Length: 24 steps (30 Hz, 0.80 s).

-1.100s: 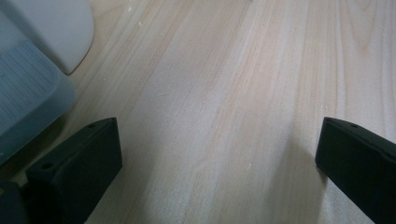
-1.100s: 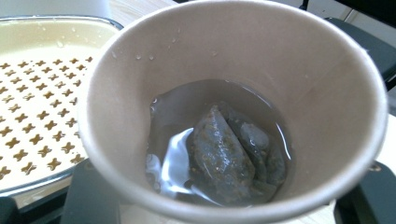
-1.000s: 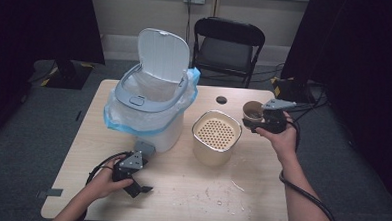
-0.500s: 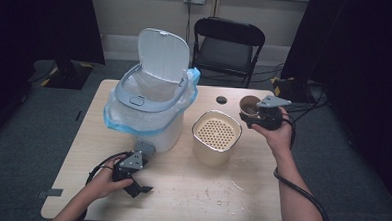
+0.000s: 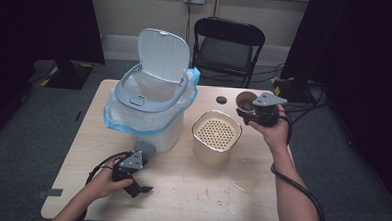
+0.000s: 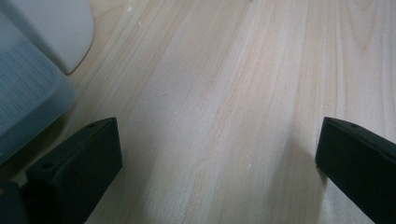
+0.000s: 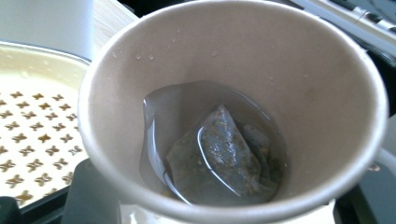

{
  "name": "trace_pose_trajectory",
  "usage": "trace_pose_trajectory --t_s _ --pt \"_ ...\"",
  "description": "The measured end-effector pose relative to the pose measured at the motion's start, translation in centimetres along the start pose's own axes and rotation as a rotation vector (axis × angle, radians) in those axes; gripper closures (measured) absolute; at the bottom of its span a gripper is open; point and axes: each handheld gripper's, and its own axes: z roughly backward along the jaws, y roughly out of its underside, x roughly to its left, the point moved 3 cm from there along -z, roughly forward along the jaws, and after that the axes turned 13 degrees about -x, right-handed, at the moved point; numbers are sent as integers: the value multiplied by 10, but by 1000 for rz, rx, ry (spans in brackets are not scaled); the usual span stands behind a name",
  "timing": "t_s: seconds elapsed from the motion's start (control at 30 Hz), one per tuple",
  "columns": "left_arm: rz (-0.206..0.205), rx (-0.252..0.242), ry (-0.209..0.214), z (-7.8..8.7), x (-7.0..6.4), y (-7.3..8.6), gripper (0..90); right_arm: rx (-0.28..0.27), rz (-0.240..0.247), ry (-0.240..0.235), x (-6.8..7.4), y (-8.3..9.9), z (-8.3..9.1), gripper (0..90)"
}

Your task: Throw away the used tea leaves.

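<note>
My right gripper [image 5: 250, 109] is shut on a brown paper cup [image 5: 245, 99] and holds it in the air at the right, just beyond a beige container with a perforated strainer top [image 5: 216, 135]. In the right gripper view the cup [image 7: 299, 79] tilts toward me, with a little pale liquid and a soaked tea bag [image 7: 219, 156] inside; the strainer top [image 7: 32, 135] lies to its left. My left gripper [image 5: 140, 187] rests on the wooden table [image 5: 260, 203] near the front left, its jaws wide open over bare wood [image 6: 219, 140].
A white bin [image 5: 151, 106] with a blue bag liner and its lid raised stands at the back left of the table. A small black disc [image 5: 221, 99] lies behind the strainer container. Droplets and crumbs [image 5: 231, 184] mark the front of the table. A black chair [image 5: 227, 42] stands beyond the far edge.
My right gripper has carried the cup a little to the left and upward, closer to the strainer container. The left gripper has stayed where it was.
</note>
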Motion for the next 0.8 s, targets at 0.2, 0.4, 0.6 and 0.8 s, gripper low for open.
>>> trace_pose_trajectory --t_s 0.2,0.4,0.6,0.8 --pt "1 -10 7 0 0 0 0 3 55 13 -1 -3 1 337" --pt "0 -6 12 0 0 0 0 -3 116 17 0 -10 4 337" --pt "0 -6 12 0 0 0 0 3 191 3 4 -16 5 337" --pt "1 -6 12 0 0 0 0 21 255 -13 10 -21 4 338"
